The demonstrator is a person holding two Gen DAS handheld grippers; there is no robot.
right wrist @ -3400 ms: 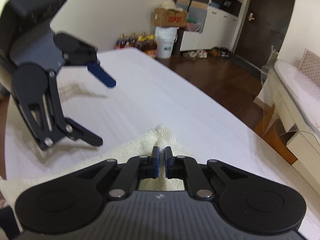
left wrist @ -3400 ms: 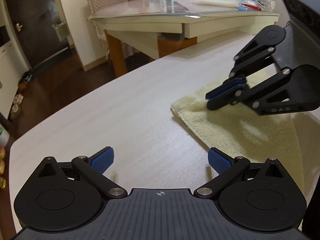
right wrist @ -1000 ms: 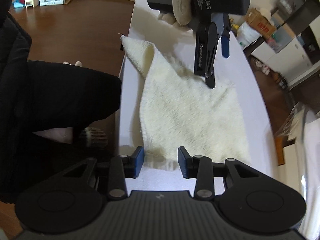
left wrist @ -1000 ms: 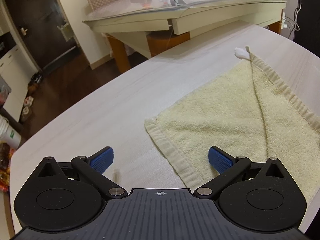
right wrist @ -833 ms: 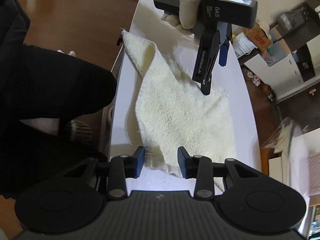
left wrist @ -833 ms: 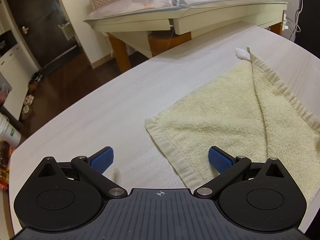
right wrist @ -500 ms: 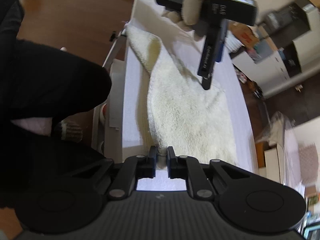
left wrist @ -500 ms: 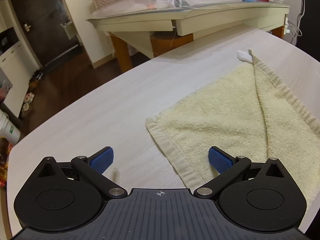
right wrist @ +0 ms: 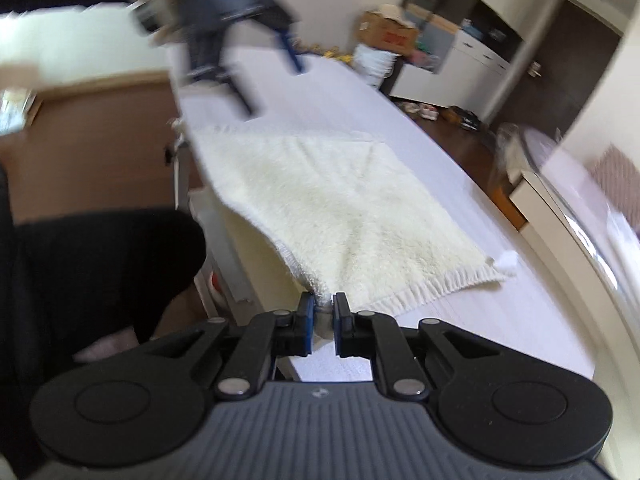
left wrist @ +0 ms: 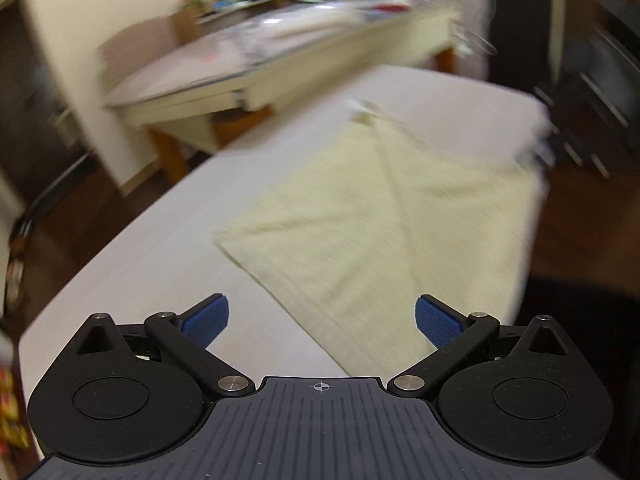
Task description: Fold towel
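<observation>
A cream yellow towel [left wrist: 384, 208] lies spread on the white table [left wrist: 168, 248], with one side at the table's edge. My left gripper [left wrist: 322, 318] is open and empty, held above the towel's near edge. In the right wrist view the towel [right wrist: 344, 208] lies ahead and my right gripper [right wrist: 323, 314] is shut on its near corner, at the table edge. The left gripper shows blurred in the right wrist view [right wrist: 256, 76] above the towel's far side. A white label [right wrist: 507, 258] sticks out at one towel corner.
A second table [left wrist: 256, 76] with clutter stands beyond the white table. A person's dark leg [right wrist: 104, 260] is beside the table edge. A cardboard box [right wrist: 386, 32], a white bucket [right wrist: 374, 64] and white cabinets [right wrist: 460, 68] stand across the room.
My right gripper has shut on the towel's near corner and pulled it out flat, undoing the diagonal fold. My left gripper has risen and swung; both views are blurred by motion.
</observation>
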